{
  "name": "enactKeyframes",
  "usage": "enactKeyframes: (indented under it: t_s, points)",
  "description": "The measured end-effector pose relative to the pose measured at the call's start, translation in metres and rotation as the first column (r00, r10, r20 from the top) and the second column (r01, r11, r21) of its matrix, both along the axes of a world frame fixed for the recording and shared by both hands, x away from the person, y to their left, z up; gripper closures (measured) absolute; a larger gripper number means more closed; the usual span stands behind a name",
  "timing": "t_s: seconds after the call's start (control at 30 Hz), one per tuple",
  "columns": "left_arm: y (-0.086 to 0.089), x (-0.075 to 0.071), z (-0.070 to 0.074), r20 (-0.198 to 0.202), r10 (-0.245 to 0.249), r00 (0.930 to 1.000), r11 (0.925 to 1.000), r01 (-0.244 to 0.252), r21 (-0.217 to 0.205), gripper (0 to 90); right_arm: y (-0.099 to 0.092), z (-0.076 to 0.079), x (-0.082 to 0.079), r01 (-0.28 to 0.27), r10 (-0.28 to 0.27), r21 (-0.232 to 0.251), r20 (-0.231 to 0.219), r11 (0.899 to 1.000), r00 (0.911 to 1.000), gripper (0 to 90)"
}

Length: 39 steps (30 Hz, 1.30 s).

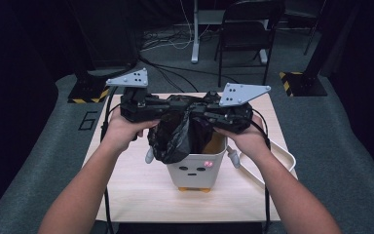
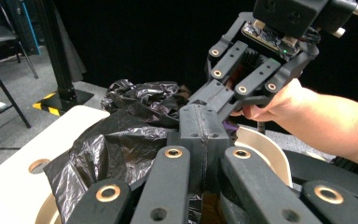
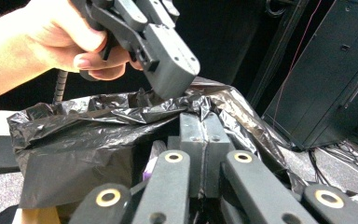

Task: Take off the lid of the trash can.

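Near the table's front edge stands the white bin (image 1: 195, 168), upright, mouth up. Above it the black bag (image 1: 177, 134) hangs with its long axis vertical (apparently part inside). Left gripper (image 1: 168, 108) and right gripper (image 1: 199, 111), both clamped on its top, should pull apart evenly.

high: above, looking down | tongs views: close, facing inward | shared: black bag (image 1: 177, 131)
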<state>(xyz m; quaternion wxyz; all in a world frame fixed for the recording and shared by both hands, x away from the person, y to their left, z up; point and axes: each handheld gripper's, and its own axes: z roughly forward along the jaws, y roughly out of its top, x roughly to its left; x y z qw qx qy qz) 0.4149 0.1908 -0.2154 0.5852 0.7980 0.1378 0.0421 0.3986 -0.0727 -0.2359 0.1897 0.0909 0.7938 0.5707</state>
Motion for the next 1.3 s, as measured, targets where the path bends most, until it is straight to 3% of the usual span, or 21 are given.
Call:
enactKeyframes:
  t_s: [0.17, 0.5, 0.63, 0.83, 0.9, 1.03, 1.3]
  points:
    - [-0.001, 0.001, -0.005, -0.015, -0.018, 0.9997, 0.9997, 0.018, 0.019, 90.0, -0.001, -0.001, 0.003, 0.003, -0.003, -0.01, -0.01, 1.0, 0.9999, 89.9]
    - [0.0, 0.007, -0.019, -0.051, -0.044, 0.9977, 0.9989, 0.043, -0.02, 89.3, 0.007, -0.005, 0.005, -0.003, 0.002, -0.035, -0.023, 0.999, 0.9997, 90.0]
    - [0.002, 0.01, -0.024, -0.087, -0.069, 0.9938, 0.9972, 0.066, -0.035, 74.9, 0.009, -0.006, 0.007, 0.006, -0.007, -0.052, -0.02, 0.999, 0.9998, 90.0]
    - [-0.002, 0.007, -0.027, -0.053, -0.013, 0.9985, 0.9999, 0.013, 0.01, 51.8, 0.009, -0.006, 0.009, 0.012, -0.013, -0.051, -0.022, 0.999, 0.9997, 90.0]
    - [-0.004, 0.007, -0.029, -0.053, -0.004, 0.9986, 0.9999, 0.005, 0.015, 50.7, 0.011, -0.006, 0.008, 0.011, -0.012, -0.054, -0.017, 0.998, 0.9998, 90.0]
    - [-0.007, 0.007, -0.032, -0.046, -0.004, 0.999, 0.9992, 0.006, 0.04, 53.4, 0.012, -0.006, 0.006, 0.008, -0.009, -0.057, -0.015, 0.998, 0.9999, 90.0]
    - [-0.008, 0.007, -0.036, -0.01, 0.014, 0.9999, 0.9968, -0.013, 0.079, 75.4, 0.011, -0.007, 0.007, 0.013, -0.014, -0.054, -0.018, 0.998, 0.9997, 90.0]
